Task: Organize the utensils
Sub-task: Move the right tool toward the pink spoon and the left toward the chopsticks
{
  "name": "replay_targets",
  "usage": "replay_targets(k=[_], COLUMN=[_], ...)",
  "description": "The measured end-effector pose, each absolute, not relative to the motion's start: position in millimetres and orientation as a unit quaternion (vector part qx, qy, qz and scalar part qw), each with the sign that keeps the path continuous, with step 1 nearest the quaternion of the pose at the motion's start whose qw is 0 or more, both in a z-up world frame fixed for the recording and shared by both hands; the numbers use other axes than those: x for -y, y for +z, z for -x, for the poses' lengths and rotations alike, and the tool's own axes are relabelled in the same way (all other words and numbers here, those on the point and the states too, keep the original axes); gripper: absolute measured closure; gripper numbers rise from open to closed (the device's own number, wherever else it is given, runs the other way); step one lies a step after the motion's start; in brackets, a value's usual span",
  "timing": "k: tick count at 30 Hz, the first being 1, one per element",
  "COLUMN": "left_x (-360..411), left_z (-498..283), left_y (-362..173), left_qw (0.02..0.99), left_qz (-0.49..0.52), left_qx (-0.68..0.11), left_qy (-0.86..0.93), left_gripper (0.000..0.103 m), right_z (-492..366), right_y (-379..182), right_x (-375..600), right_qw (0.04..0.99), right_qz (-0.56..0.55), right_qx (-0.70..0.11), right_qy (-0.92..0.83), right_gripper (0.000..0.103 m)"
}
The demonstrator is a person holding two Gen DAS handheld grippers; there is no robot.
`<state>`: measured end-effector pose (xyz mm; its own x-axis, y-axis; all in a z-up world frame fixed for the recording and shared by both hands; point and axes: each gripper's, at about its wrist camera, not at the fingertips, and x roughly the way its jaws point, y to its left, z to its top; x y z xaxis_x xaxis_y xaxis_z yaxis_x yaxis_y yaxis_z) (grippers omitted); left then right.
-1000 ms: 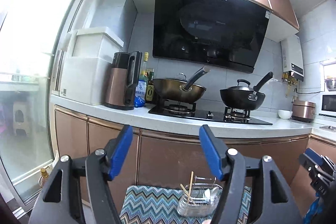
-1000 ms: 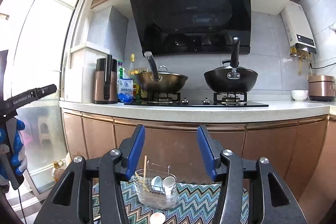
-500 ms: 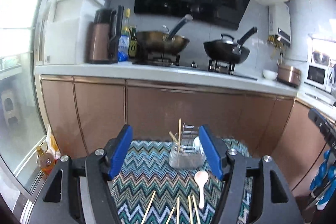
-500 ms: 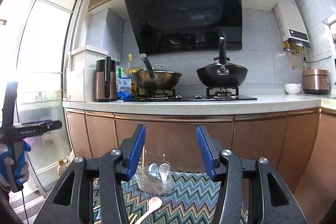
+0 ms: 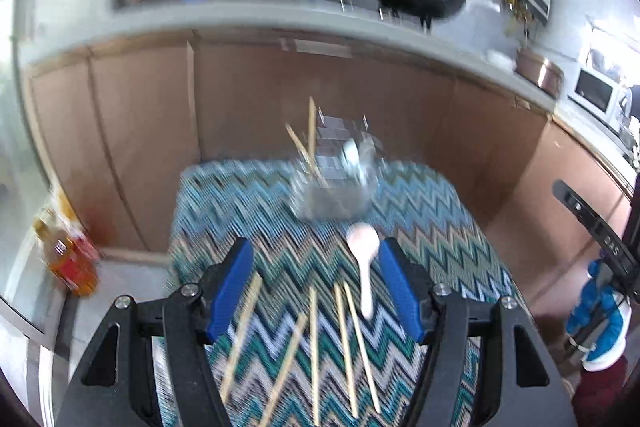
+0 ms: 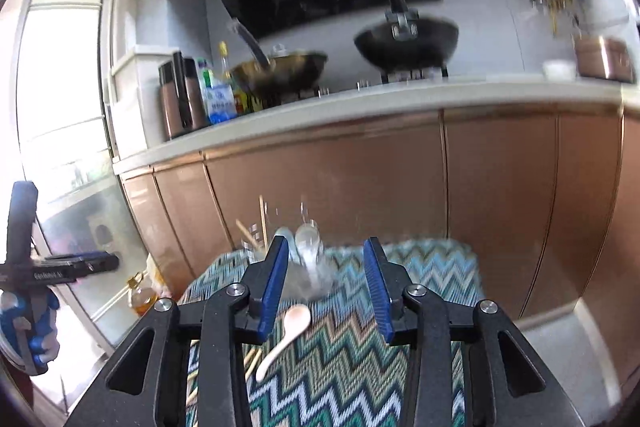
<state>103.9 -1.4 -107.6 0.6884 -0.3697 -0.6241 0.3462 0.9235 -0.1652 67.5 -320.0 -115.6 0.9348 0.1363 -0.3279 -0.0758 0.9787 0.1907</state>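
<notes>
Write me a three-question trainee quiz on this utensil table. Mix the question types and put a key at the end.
1. True or false: the white spoon already stands inside the clear holder.
2. Multiple choice: the loose chopsticks lie on A) the kitchen counter, B) the zigzag cloth, C) the floor.
3. Fill in: neither the left gripper nor the right gripper holds anything; the right one's jaws are ____.

Key
1. False. It lies flat on the cloth in front of the holder; other spoons and chopsticks are already in the holder.
2. B.
3. Closing, with nothing between them.
</notes>
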Motion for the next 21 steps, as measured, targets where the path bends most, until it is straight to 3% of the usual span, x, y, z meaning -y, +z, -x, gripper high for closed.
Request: replay_targets(k=[4, 8, 10, 21], left_x=[22, 41, 49, 76], left_z=[-124, -140, -149, -196], left_y=[-151, -189, -204, -257], left_qw=[0.88, 0.843, 0.829, 0.79], left_qz=[0.013, 0.016, 0.014, -0.02], left_qx=[-0.417, -0.479, -0.502, -0.565], left_qy=[-0.226, -0.244, -0.246, -0.237], left_gripper=[0.043, 0.061, 0.065, 0.074], right_z=[-82, -96, -103, -146], right_y=[-146, -180, -193, -241], right_x=[325, 332, 333, 326], right_qw=[0.966, 0.951, 0.944, 0.915], right_qz=[-0.109, -0.131, -0.138, -0.145], right_qx=[-0.22, -0.267, -0.284, -0.358], right_qy=[0.077, 0.088, 0.091, 0.115], right_gripper=[0.065, 0.067, 0.068, 0.068])
